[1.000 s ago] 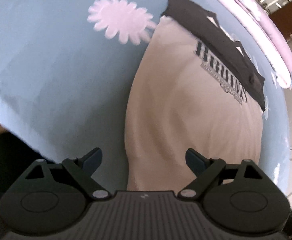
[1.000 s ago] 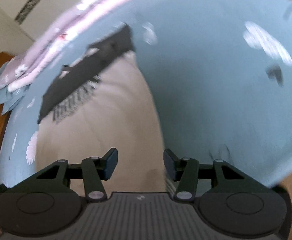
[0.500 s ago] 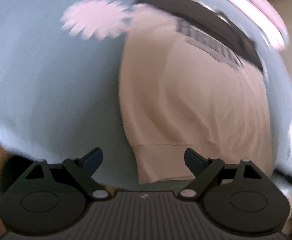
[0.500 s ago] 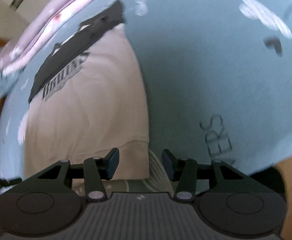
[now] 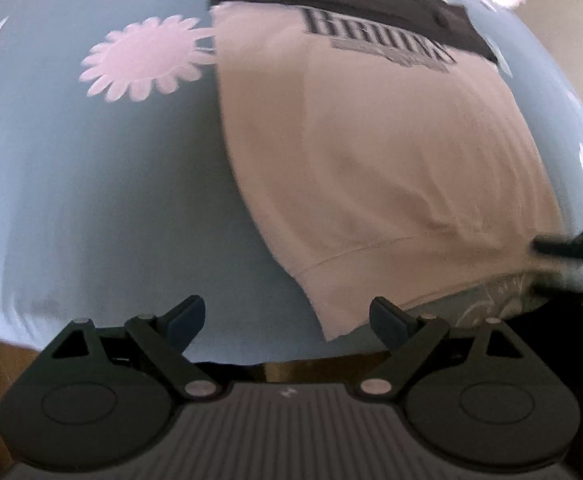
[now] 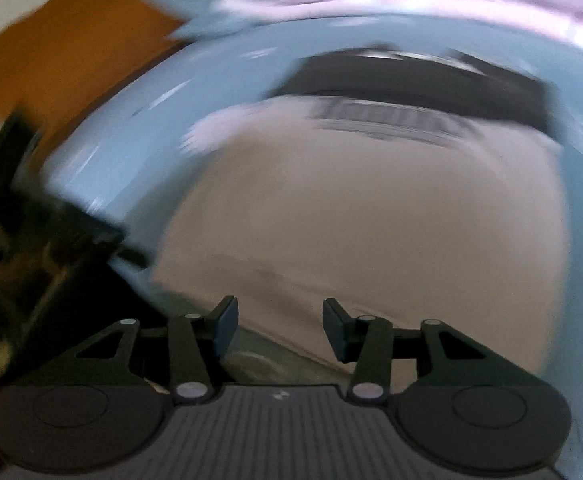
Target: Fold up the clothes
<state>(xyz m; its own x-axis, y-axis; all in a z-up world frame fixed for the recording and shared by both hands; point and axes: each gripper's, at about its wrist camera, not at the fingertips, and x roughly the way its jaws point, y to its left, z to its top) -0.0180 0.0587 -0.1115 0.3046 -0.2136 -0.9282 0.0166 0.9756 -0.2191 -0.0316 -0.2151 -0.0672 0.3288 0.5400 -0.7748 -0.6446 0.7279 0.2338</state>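
Beige shirt (image 5: pixel 379 168) lies flat on the blue bedsheet (image 5: pixel 91 184), hem nearest us — both grippers hang at that hem, left gripper (image 5: pixel 287 318) spread wide and empty, right gripper (image 6: pixel 277 322) parted narrower, likely lining up a grab.

My left hand-held gripper (image 5: pixel 287 320) is black, with two round flat parts, a ridged grey middle and small silver screws. Its fingertips (image 5: pixel 185 314) have dark blue pads. My right hand-held gripper (image 6: pixel 279 320) looks the same, with a tiny white mark on the ridged part.
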